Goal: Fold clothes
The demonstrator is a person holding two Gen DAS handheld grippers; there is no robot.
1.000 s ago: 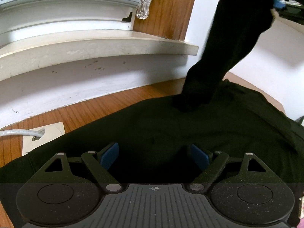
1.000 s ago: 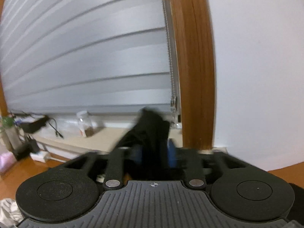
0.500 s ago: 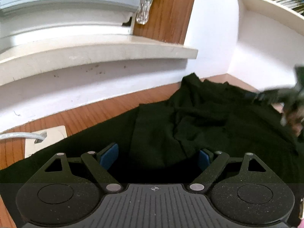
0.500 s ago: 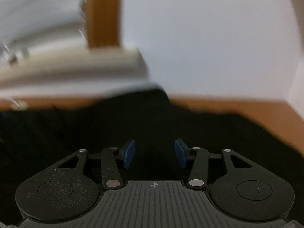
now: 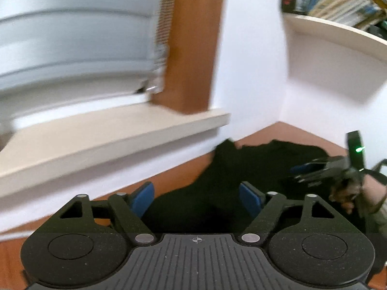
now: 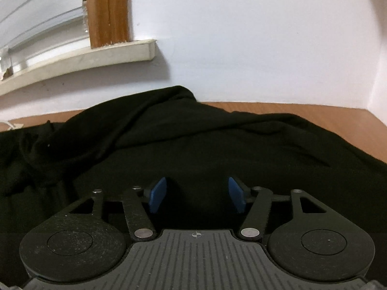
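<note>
Left wrist view, blurred. Far left: grey window blind (image 5: 72, 46), pale sill (image 5: 116, 135) beneath, brown wooden frame post (image 5: 193, 43) at the sill's right end. White wall (image 5: 254, 60) behind. Upper right: wall shelf (image 5: 338, 31) carrying books (image 5: 343, 0).

Left tongs (image 5: 197, 194) in foreground, blue pads (image 5: 142, 194) set wide apart, gap just narrowed a little; dark cloth visible behind the gap, nothing pinched, no contact seen.

Black garment (image 5: 241, 166) spread on the wooden table (image 5: 169, 178), reaching back toward the table's far corner where the two walls meet. Far edge of the cloth bunched into a peak just below the sill's right end.

Right of garment: right tongs (image 5: 304, 169), seen side-on and smeared, low over the cloth near the table's right edge; green indicator light on the housing above. Part of a hand (image 5: 348, 191) behind them.

Right wrist view, sharp. Sill at upper left, same frame post above, wall across the rest. Garment (image 6: 193, 140) filling the middle band, a thick rolled fold running from left up to a peak at the far edge of the table (image 6: 314, 111); bare wood exposed at the far right corner.

Right tongs (image 6: 197, 194) with pads (image 6: 158, 194) apart, just widened; cloth lying under and beyond the gap, neither pad pressing on it. Nothing gripped.
</note>
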